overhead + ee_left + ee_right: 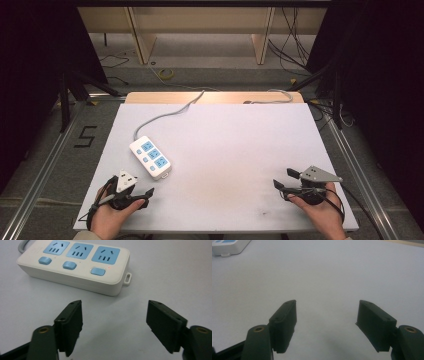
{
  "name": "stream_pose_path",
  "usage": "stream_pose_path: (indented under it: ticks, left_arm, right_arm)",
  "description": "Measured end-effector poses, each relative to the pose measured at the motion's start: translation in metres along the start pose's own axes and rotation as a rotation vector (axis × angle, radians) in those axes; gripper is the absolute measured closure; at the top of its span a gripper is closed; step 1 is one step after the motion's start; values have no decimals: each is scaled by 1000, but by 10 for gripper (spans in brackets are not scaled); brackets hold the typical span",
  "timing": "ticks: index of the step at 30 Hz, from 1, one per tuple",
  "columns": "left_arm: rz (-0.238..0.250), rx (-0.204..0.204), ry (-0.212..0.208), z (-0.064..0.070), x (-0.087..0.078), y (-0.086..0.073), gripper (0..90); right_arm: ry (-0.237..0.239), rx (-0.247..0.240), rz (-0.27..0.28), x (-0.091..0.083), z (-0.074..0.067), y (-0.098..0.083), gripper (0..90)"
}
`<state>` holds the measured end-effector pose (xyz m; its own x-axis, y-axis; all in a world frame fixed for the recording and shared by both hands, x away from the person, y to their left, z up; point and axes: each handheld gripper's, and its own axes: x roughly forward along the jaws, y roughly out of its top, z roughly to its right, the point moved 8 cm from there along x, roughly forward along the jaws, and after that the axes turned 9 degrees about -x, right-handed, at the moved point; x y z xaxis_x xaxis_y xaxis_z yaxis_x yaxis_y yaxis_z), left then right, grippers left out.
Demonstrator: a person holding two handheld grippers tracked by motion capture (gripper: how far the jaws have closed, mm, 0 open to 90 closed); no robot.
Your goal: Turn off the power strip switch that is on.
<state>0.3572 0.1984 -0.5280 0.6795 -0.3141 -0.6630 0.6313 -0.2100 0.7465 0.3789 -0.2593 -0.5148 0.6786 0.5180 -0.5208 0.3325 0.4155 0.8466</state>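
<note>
The white power strip [150, 157] lies flat on the pale table [235, 145], left of middle, its long axis running from about ten o'clock to four o'clock in the high view, with three blue socket faces and three blue switches on top. Its grey cord [167, 114] leaves the far end toward one o'clock and runs off the table's back edge. From my left gripper [145, 198] the power strip sits near, at roughly twelve o'clock; in the left gripper view it lies just beyond the jaws, apart from them. My left gripper's jaws stand wide apart with only bare table between them. My right gripper [282, 180] rests near the table's front right corner, well apart from the power strip, which lies at about ten o'clock from it; its jaws are spread wide too and hold nothing.
</note>
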Motion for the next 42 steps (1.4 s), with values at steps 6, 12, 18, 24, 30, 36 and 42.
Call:
stream_pose_path:
  ticks: [6, 12, 18, 24, 30, 36, 42]
  left_arm:
    - [-44, 9, 36, -6, -4, -4, 580]
    - [-72, 24, 53, -8, -8, -5, 839]
    - [-94, 8, 54, -9, -10, -6, 895]
    - [-109, -7, 52, -9, -10, -6, 895]
    - [-118, -20, 56, -9, -11, -4, 896]
    - [-126, -19, 59, -9, -11, 0, 896]
    - [-127, -21, 58, -7, -10, 3, 896]
  right_arm:
    - [-1, 1, -1, 0, -1, 0, 328]
    - [1, 0, 0, 0, -1, 0, 327]
    - [6, -4, 0, 1, -3, 1, 326]
    - [10, -2, -4, 1, -5, 0, 326]
    - [10, -6, -1, 1, -5, 1, 326]
    - [11, -7, -4, 2, -6, 1, 326]
    - [13, -9, -1, 2, -7, 1, 326]
